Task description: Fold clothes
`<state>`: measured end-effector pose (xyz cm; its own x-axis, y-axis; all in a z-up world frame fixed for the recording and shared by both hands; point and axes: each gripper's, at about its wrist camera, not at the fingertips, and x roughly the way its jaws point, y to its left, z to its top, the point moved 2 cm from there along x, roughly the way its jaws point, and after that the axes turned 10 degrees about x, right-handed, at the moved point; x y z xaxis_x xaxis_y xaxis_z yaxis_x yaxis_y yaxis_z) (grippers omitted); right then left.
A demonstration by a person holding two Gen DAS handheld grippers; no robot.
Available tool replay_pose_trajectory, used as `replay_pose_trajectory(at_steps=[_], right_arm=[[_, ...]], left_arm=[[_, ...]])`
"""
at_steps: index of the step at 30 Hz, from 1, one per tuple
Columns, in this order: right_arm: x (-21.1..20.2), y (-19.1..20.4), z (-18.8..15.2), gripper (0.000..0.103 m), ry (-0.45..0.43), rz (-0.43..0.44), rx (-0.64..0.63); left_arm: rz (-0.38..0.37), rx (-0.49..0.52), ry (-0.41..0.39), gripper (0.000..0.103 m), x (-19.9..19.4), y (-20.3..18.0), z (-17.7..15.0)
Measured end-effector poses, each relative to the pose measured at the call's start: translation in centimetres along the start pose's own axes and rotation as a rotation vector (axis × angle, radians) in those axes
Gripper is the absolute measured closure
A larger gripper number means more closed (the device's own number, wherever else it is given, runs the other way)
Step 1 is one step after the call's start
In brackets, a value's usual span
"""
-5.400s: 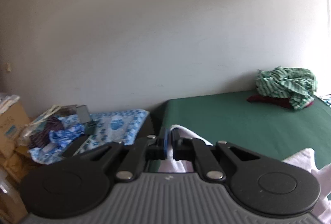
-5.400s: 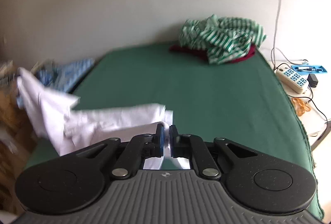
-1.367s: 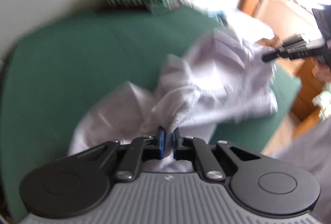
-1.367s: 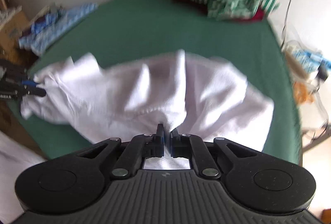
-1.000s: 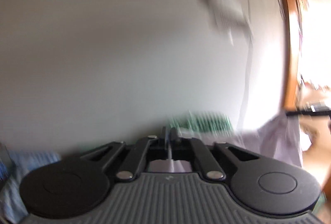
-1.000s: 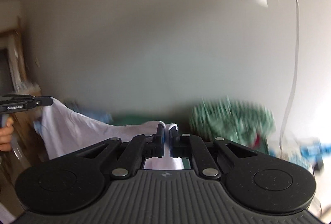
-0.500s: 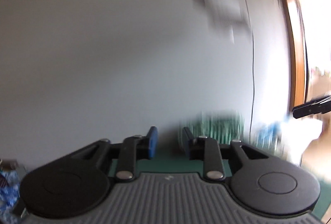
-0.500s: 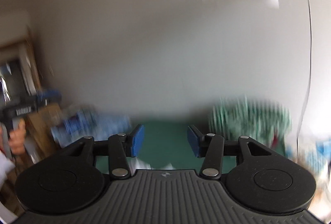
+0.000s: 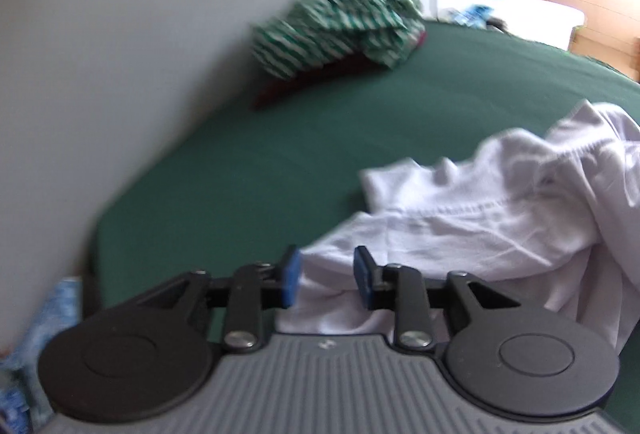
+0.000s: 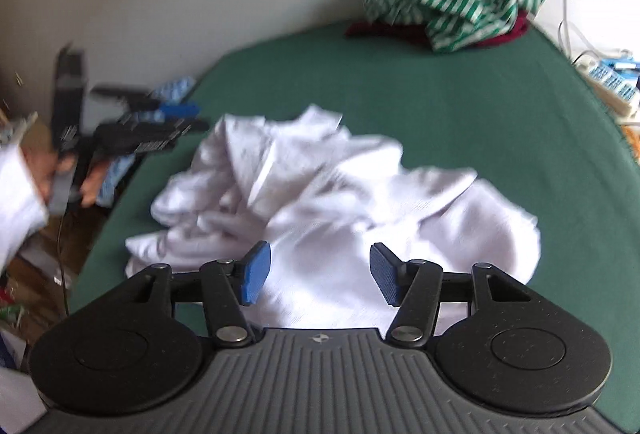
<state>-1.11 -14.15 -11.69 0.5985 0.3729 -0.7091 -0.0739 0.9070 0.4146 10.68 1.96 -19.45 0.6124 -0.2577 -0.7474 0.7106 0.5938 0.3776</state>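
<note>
A crumpled white garment (image 10: pixel 320 185) lies in a heap on the green cloth-covered surface (image 10: pixel 440 101). My right gripper (image 10: pixel 320 274) hovers over its near edge. Its jaws are opening, and the blue pads stand wide apart without pressing on the cloth. In the left wrist view the same white garment (image 9: pixel 500 209) spreads to the right. My left gripper (image 9: pixel 326 276) is at the garment's near corner with its jaws opening; the cloth shows between the pads, but they do not press on it. The right wrist view also shows the left gripper (image 10: pixel 196 116), blurred, held by a hand (image 10: pixel 60 169) at the surface's left edge.
A green-and-white striped pile (image 10: pixel 456 1) on a dark red garment (image 10: pixel 400 31) sits at the far right corner by the wall. A power strip (image 10: pixel 612 81) and cables lie off the right edge. Blue patterned cloth (image 10: pixel 172 89) and boxes lie off the left side.
Both grippers were shut on the white garment and held it up. Both have since opened, the garment has dropped in a heap onto the green surface, and both grippers have tipped down toward it.
</note>
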Motion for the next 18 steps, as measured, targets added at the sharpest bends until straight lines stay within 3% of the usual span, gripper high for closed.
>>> replay_pose_trajectory(at_steps=[2, 4, 7, 10, 11, 12, 13, 14, 15, 17, 18], right_arm=[[1.1, 1.5, -0.7, 0.044, 0.018, -0.036, -0.022], [2.3, 2.6, -1.6, 0.038, 0.028, -0.072, -0.052], [4.0, 3.6, -2.4, 0.034, 0.047, -0.139, -0.058], [5.2, 3.4, -2.6, 0.034, 0.04, -0.253, -0.06], [5.4, 3.1, -2.7, 0.036, 0.03, -0.294, -0.056], [5.4, 2.7, -2.5, 0.047, 0.017, -0.316, -0.035], [5.1, 2.0, -2.2, 0.058, 0.005, -0.306, 0.012], [4.6, 1.1, -1.9, 0.086, -0.005, -0.284, 0.07], [4.1, 0.3, -1.5, 0.099, -0.015, -0.27, 0.121], [2.8, -0.4, -1.0, 0.099, -0.066, -0.32, 0.127], [2.1, -0.7, -0.8, 0.1, -0.097, -0.354, 0.115]], left_arm=[[-0.039, 0.048, 0.02, 0.044, 1.7, 0.3, -0.3], [-0.074, 0.093, 0.021, 0.031, 2.7, 0.4, -1.1], [-0.129, 0.096, 0.01, 0.017, 3.4, 1.1, -2.4], [-0.171, 0.083, 0.011, 0.011, 4.1, 1.8, -3.0], [-0.189, 0.078, 0.018, 0.011, 4.4, 2.0, -3.0], [-0.21, 0.067, 0.027, 0.011, 4.8, 2.2, -2.9], [-0.231, 0.053, 0.036, 0.012, 5.2, 2.3, -2.8], [-0.245, 0.048, 0.033, 0.014, 5.3, 2.2, -2.6], [-0.256, 0.052, 0.024, 0.019, 5.4, 2.0, -2.5], [-0.285, 0.058, 0.005, 0.037, 5.1, 1.5, -2.5], [-0.314, 0.044, 0.001, 0.058, 4.8, 1.4, -2.5]])
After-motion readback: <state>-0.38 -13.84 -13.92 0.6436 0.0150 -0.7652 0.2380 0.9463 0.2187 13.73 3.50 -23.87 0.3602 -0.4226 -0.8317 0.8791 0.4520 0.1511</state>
